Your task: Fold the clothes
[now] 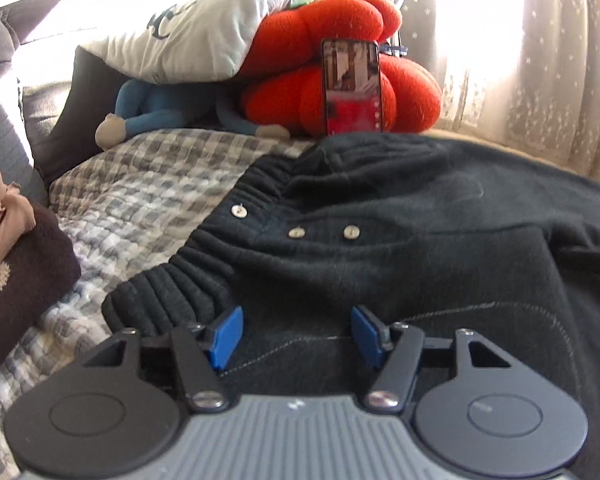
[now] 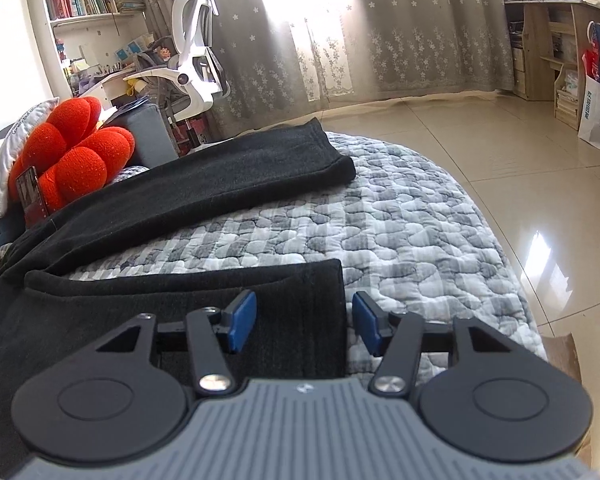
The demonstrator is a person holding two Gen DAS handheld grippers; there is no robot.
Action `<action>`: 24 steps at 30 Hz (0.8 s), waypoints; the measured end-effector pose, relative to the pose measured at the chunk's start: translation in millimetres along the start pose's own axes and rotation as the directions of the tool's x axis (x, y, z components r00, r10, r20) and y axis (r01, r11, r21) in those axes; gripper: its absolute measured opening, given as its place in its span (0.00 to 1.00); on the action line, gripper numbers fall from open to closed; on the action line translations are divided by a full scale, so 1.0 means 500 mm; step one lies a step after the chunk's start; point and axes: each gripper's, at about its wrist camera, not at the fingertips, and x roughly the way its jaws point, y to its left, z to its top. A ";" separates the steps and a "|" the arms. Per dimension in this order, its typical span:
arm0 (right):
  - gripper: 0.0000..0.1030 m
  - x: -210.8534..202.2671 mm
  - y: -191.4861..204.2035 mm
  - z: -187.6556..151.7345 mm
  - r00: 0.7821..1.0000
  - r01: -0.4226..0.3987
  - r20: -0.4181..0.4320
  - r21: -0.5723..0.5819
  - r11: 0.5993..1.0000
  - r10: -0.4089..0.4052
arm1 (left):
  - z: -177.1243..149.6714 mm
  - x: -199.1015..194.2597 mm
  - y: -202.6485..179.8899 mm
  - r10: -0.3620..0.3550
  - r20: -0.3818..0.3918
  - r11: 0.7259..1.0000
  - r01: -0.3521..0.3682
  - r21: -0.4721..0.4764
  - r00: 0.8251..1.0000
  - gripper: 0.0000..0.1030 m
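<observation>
Black trousers (image 1: 400, 240) lie spread on a grey checked quilt (image 1: 140, 200). Their ribbed waistband with three pale buttons (image 1: 296, 233) shows in the left wrist view. My left gripper (image 1: 296, 334) is open, its blue pads just above the waist end near the waistband. In the right wrist view the two legs lie apart: the far leg (image 2: 220, 188) runs up to the right, the near leg's cuff (image 2: 292, 292) lies under my right gripper (image 2: 304, 322). The right gripper is open, straddling the cuff's right edge.
A red knot cushion (image 1: 340, 76) with a phone (image 1: 352, 88) leaning on it, a white pillow (image 1: 188, 32) and a blue plush toy (image 1: 156, 112) sit at the quilt's far end. Folded brown and tan clothes (image 1: 12, 264) lie at left. Tiled floor (image 2: 500, 152) lies beyond the quilt's right edge.
</observation>
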 end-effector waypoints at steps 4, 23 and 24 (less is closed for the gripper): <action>0.38 0.005 0.016 0.005 1.000 0.027 0.010 -0.051 0.998 -0.027 | -0.007 -0.003 0.002 0.002 0.022 1.000 -0.001 -0.002 1.000 0.61; 0.09 -0.044 -0.078 -0.023 0.970 0.243 0.003 0.073 0.967 -0.244 | -0.018 -0.026 0.001 0.033 0.049 0.999 -0.033 0.011 0.998 0.62; 0.14 -0.058 -0.079 -0.021 0.974 0.227 0.007 0.078 0.971 -0.228 | -0.019 -0.035 0.000 0.027 0.054 1.000 -0.027 0.013 0.998 0.62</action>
